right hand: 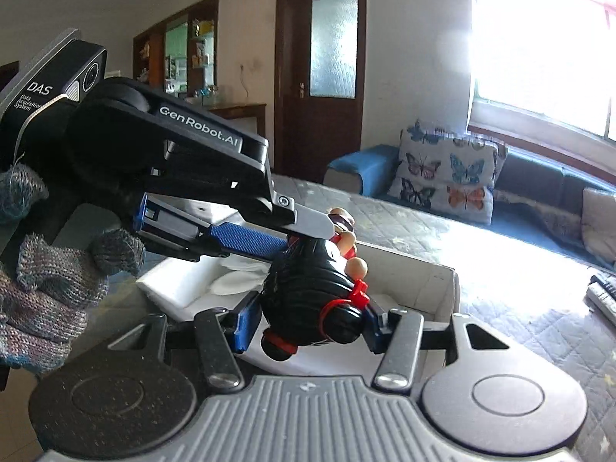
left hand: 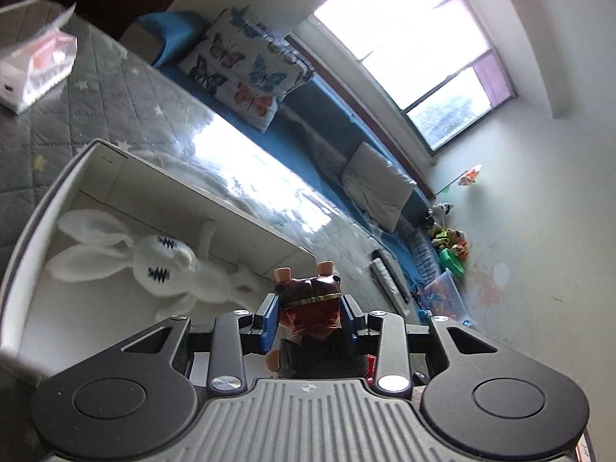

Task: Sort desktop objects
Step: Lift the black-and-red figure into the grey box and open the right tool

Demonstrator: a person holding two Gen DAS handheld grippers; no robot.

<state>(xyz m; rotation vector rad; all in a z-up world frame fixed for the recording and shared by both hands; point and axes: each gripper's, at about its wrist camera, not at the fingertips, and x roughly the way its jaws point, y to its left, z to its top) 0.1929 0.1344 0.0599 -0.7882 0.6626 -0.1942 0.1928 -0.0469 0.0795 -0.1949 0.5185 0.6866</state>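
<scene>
HOLD: left gripper (left hand: 308,317) and right gripper (right hand: 306,321) both clamp 1 toy figure (right hand: 308,288), likely for a steady 2-point carry | PLACE: between both finger pairs, above white box (right hand: 448,288) with plush rabbit (left hand: 154,261) | LOOK: black ribbed body, red ties, peach knobs

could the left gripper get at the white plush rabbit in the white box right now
Probably not: the left gripper is shut on the dark toy figure, though the white plush rabbit lies uncovered in the white box.

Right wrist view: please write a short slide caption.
Both grippers hold one black toy figure above a white box.
</scene>
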